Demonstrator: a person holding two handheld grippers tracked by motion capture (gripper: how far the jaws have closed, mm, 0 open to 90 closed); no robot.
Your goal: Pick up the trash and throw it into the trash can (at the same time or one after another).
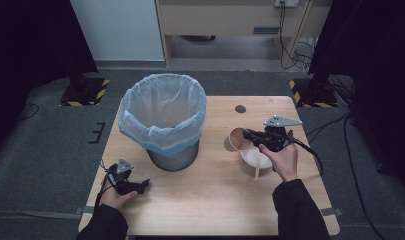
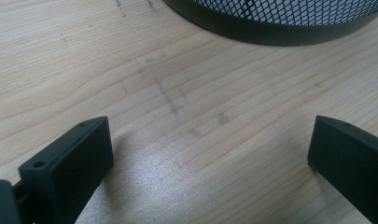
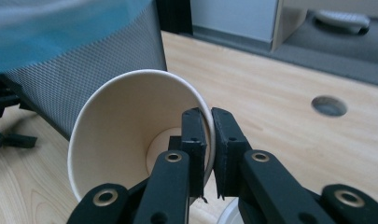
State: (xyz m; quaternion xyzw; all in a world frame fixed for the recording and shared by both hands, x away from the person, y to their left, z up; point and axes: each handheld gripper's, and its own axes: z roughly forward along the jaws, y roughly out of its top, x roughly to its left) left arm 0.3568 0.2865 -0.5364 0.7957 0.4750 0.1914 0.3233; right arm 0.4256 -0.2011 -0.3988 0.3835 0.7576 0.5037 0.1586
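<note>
Cup [image 3: 126,135] pinched by its rim in right hand-held gripper [image 3: 210,140], jaws closed on the wall, tipped sideways at 3 o'clock of bin [image 1: 162,117]. Left hand-held gripper [image 2: 210,154] wide open, empty, over counter [image 2: 177,93] at 7 o'clock.

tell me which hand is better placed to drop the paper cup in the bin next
Right. The right gripper is already shut on the paper cup rim, lifted beside the lined bin. The left gripper sits open and empty low on the table.
</note>
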